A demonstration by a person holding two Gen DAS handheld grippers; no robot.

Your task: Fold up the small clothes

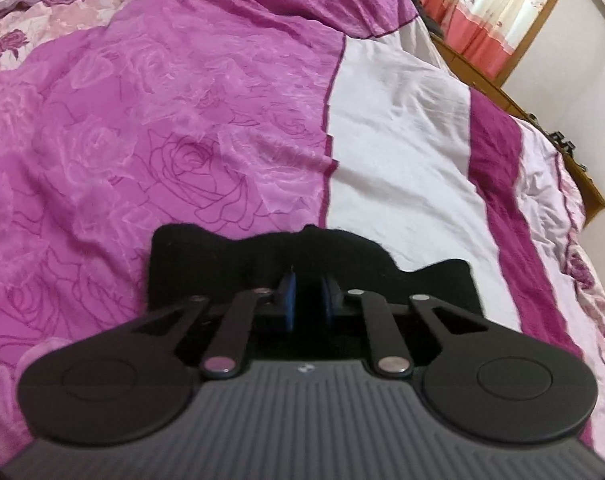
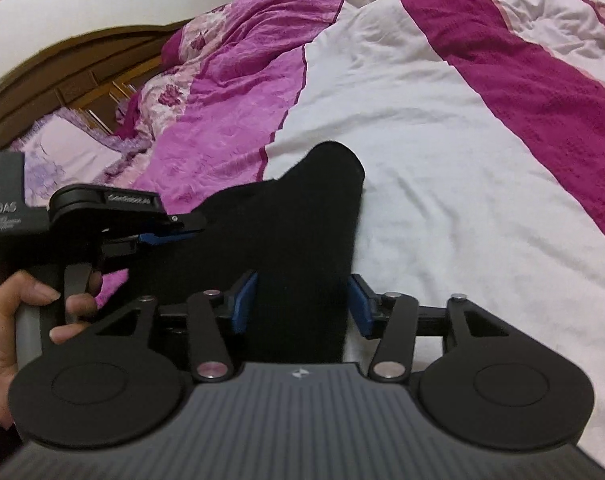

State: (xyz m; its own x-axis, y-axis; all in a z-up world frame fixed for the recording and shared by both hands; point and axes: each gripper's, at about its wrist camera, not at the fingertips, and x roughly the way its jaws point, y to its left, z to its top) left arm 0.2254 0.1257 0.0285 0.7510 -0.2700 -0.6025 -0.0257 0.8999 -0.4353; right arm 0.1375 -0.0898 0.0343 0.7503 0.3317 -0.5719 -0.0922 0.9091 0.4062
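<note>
Black knit cloth was straddled by the right hand-held gripper, whose blue pads were held wide apart on either side of it, not yet closed. Its long axis was seen running straight ahead, away from that gripper, over the bed. Further left, the cloth's near edge was pinched by the nearly shut left hand-held gripper. The right was judged better placed for the fold.

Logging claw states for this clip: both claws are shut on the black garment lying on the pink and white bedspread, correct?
Not quite. The left claw is shut on the black garment, but the right wrist view shows the right claw open, pads either side of it. The bedspread is right.
</note>
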